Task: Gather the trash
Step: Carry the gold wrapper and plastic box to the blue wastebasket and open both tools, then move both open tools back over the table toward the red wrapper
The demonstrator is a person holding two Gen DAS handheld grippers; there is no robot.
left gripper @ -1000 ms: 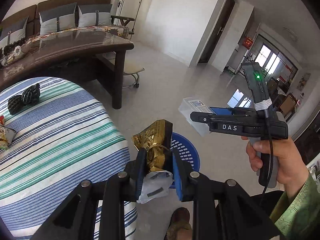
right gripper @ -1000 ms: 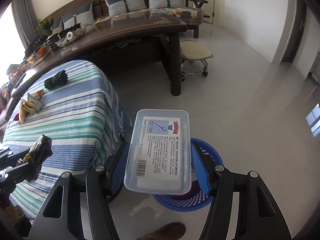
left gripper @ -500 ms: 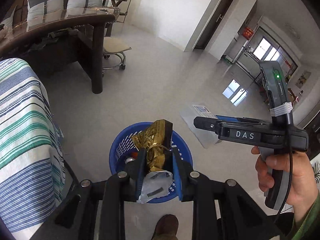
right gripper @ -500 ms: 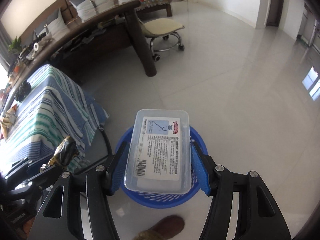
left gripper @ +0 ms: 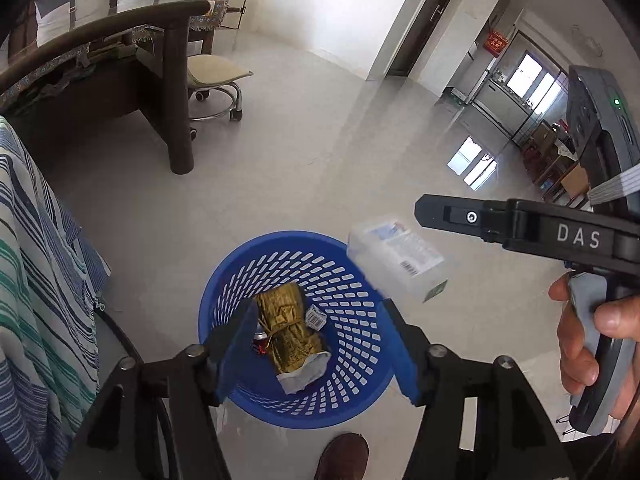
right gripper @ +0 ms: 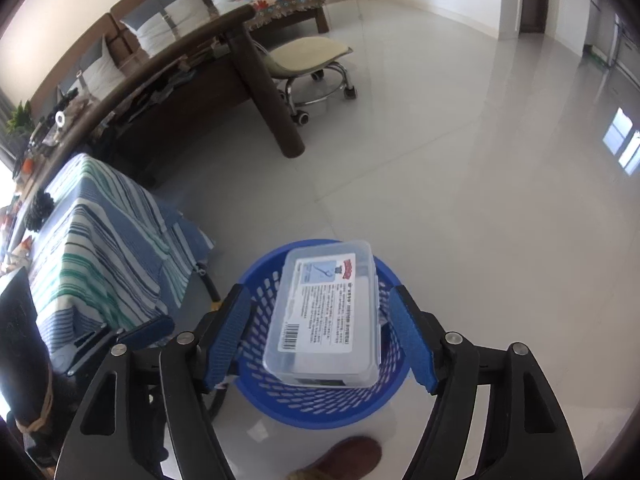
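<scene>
Left claw (left gripper: 316,344) spread, right claw (right gripper: 320,340) spread; plastic box (right gripper: 326,314) over blue basket (left gripper: 360,280); glossy tiled floor (left gripper: 300,160).

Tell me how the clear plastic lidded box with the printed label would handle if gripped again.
The clear plastic lidded box looks rigid, so probably stiff. Its smooth walls may slip between pads. See-through and seemingly empty, it is likely light. Both jaws stand open over the blue perforated plastic basket.
</scene>
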